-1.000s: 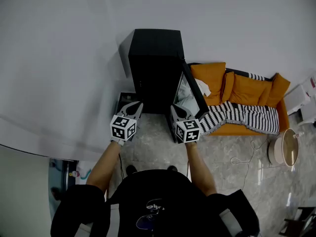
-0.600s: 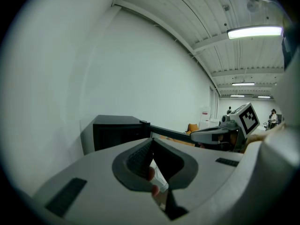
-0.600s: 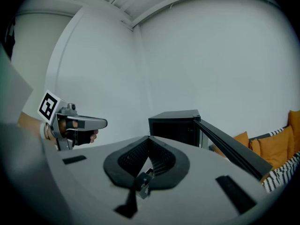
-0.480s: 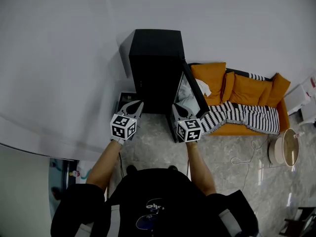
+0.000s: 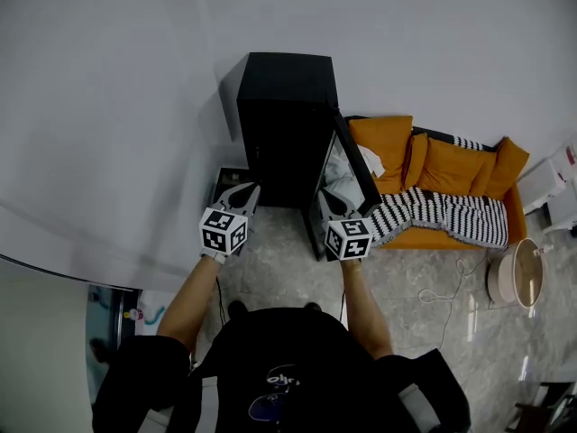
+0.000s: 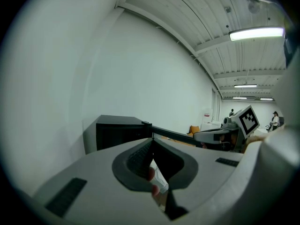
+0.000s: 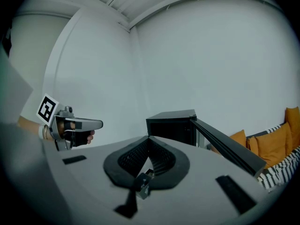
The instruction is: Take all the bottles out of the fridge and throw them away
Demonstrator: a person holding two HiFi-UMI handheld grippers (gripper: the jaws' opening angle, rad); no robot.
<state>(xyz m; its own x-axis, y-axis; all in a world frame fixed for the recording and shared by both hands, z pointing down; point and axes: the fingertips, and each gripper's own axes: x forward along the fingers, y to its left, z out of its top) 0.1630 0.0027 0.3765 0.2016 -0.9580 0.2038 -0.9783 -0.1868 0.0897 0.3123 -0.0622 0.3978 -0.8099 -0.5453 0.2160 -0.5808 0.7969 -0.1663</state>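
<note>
A black fridge [image 5: 287, 120] stands against the white wall with its door [image 5: 350, 165] swung open to the right. Pale contents [image 5: 337, 174] show inside, but no bottle can be made out. My left gripper [image 5: 254, 188] hovers in front of the fridge's left side, jaws shut and empty. My right gripper [image 5: 326, 196] is level with it, just before the open door's edge, also shut on nothing. In the right gripper view the left gripper [image 7: 99, 123] points toward the fridge [image 7: 171, 124]. The left gripper view shows the fridge [image 6: 117, 131] just beyond its closed tips.
An orange sofa [image 5: 446, 165] with a black-and-white striped blanket [image 5: 442, 213] sits right of the fridge. A round pale stool [image 5: 518, 273] and a cable [image 5: 451, 287] lie on the marble floor. A dark box [image 5: 225, 180] sits low at the fridge's left.
The right gripper has drifted slightly right and down. The left gripper has stayed in place, and both stay shut.
</note>
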